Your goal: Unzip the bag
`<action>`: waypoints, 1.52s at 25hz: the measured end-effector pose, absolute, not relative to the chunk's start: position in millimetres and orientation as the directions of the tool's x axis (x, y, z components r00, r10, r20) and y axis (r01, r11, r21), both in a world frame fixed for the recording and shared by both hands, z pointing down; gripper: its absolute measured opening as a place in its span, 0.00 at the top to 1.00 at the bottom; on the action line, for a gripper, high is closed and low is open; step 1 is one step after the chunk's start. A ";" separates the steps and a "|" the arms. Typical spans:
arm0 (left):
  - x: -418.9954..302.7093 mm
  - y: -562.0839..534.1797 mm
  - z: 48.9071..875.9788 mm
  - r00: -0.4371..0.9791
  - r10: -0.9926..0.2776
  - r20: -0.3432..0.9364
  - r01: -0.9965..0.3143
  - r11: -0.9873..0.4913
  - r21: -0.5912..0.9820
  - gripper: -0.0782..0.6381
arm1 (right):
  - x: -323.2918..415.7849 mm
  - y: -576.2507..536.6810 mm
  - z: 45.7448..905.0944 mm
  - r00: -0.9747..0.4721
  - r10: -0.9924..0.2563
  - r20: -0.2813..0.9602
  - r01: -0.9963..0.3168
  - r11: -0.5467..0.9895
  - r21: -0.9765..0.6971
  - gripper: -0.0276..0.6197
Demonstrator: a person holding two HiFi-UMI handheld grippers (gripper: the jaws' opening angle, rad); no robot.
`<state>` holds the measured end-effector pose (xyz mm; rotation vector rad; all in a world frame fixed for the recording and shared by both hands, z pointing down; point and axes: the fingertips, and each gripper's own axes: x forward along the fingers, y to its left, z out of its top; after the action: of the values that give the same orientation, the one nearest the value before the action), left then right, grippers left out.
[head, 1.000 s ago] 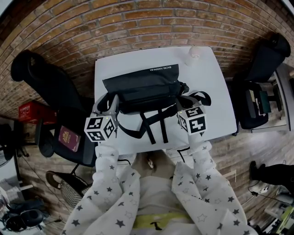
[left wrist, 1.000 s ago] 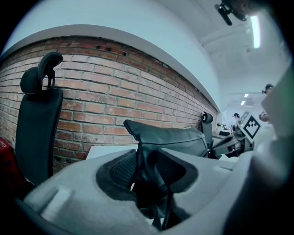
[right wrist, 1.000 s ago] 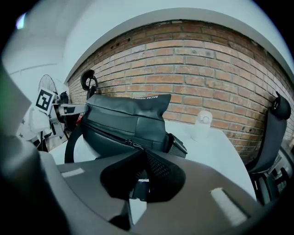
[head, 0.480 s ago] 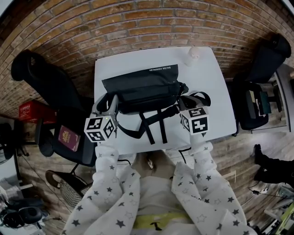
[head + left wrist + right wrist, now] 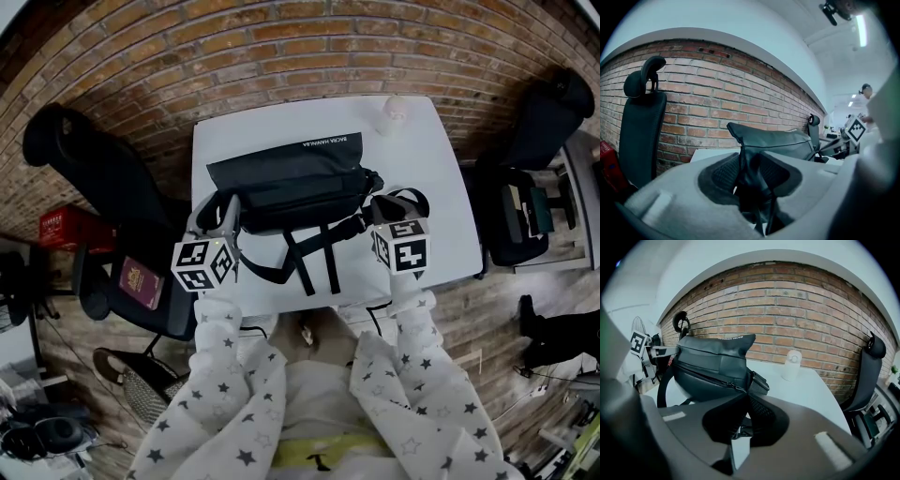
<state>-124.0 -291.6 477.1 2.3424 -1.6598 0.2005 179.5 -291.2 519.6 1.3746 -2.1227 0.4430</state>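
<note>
**Bag** (image 5: 281, 178): 1 pc, black, laid at the centre of the table (image 5: 427, 169), long axis parallel to the near edge.

**Left gripper** (image 5: 227, 211): the bag's L end is clamped. Jaws are set fairly wide, w/ pads pressed on a bunched fold of bag fabric.

**Right gripper** (image 5: 373, 210): positioned at the bag's R end. Jaws are brought almost fully together. A small dark part at the end of the zip (image 5: 710, 377) is nipped at the tips. It is judged to be the pull (image 5: 737, 390); this is not fully confirmed.

**Key relation:** the zip is seen closed along the bag front. It runs from the right gripper's tips toward the left gripper, i.e. along the long axis. The right gripper is the nearer to the pull, and the bag body lies to its L. The next move is judged to need the pull drawn along that axis toward the L end, w/ that end anchored as counter-hold.

**Count:**
- bag: 1
- straps (image 5: 302, 267): 2, trailed toward the near edge
- bottle (image 5: 397, 111): 1, white, near the far R corner, well apart from the bag
- chairs (image 5: 89, 178): 2, one off each side edge
</note>
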 end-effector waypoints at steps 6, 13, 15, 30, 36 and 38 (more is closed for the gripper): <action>-125.5 -290.9 478.5 0.333 -0.906 0.261 -0.942 -0.307 0.136 0.70 | 178.3 -290.7 522.8 -0.323 -0.720 0.614 -0.908 0.420 0.015 0.93; -121.0 -291.1 478.4 0.326 -0.912 0.248 -0.941 -0.288 0.177 0.70 | 175.9 -284.7 524.8 -0.432 -0.697 0.573 -0.874 0.479 -0.075 0.83; -118.9 -290.0 477.9 0.337 -0.909 0.245 -0.936 -0.294 0.194 0.69 | 175.1 -285.7 521.0 -0.452 -0.705 0.547 -0.869 0.487 -0.091 0.77; -120.2 -248.6 447.3 0.318 -0.931 0.180 -0.941 -0.287 0.180 0.85 | 161.2 -287.6 462.9 -0.563 -0.753 0.341 -0.819 0.563 -0.109 0.94; -111.5 -239.7 433.8 0.359 -0.916 0.177 -0.928 -0.330 0.175 0.89 | 152.0 -282.8 436.0 -0.588 -0.769 0.251 -0.809 0.569 -0.149 0.94; -111.0 -236.5 426.3 0.365 -0.916 0.166 -0.925 -0.338 0.173 0.89 | 149.1 -281.4 425.5 -0.595 -0.776 0.211 -0.804 0.572 -0.164 0.95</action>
<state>-111.0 -236.5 426.3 2.3904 -1.6459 0.0568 149.1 -281.4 425.5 1.3530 -2.6809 0.3693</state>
